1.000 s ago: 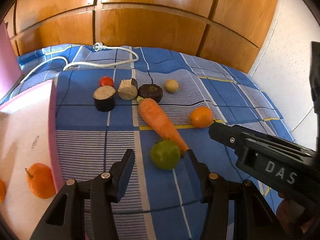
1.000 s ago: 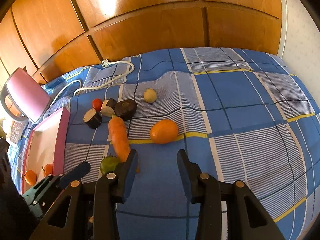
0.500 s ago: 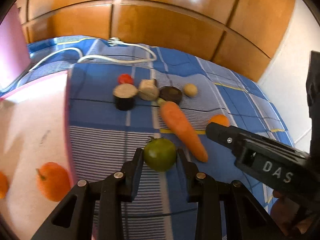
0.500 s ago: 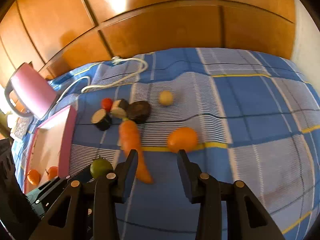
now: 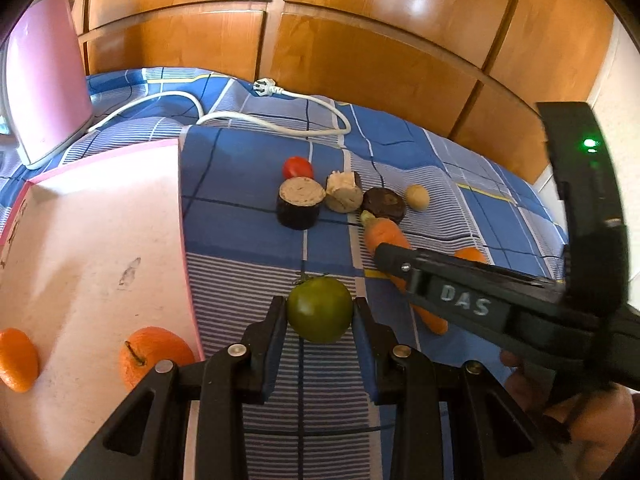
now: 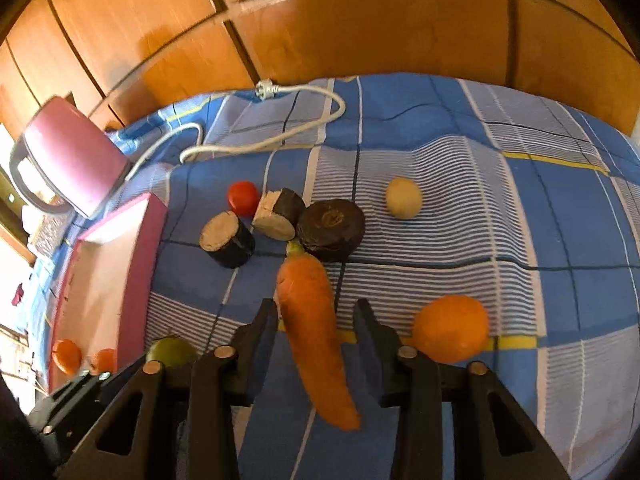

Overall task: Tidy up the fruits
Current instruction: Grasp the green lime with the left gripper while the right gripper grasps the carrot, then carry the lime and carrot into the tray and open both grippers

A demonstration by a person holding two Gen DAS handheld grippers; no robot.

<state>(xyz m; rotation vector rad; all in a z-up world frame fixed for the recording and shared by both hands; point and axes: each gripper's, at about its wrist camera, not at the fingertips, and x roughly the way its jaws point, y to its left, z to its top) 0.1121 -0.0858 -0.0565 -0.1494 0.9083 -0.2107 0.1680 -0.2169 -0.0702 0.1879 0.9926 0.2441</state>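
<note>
Pinching the tomato (image 5: 320, 314) across its middle, the left gripper (image 5: 320, 320) needs a gentle squeeze; it's smooth and bruisable. Right gripper (image 6: 316, 322) gapes over the carrot (image 6: 312, 324).

Green tomato (image 5: 320, 314), dull olive, brown-green stalk on top. Carrot (image 6: 314, 336) orange, pale green stub at crown. Orange (image 6: 451, 329) plain bright orange; two smaller orange fruits (image 5: 154, 354) with dark stems on pale pink tray (image 5: 92, 240), rim deeper pink. Small tomato (image 5: 297, 167) red. Round pale fruit (image 6: 404, 197) cream-yellow. Cut rolls (image 5: 299, 202): black-brown skin, beige faces; one disc (image 6: 331, 229) dark brown throughout. Bedsheet (image 6: 520, 208) blue check, white pinstripe panels, thin yellow and navy lines. Cable (image 5: 280, 120) white. Wardrobe panels (image 5: 360, 40) glossy amber wood. Grippers (image 5: 320, 320) black.
</note>
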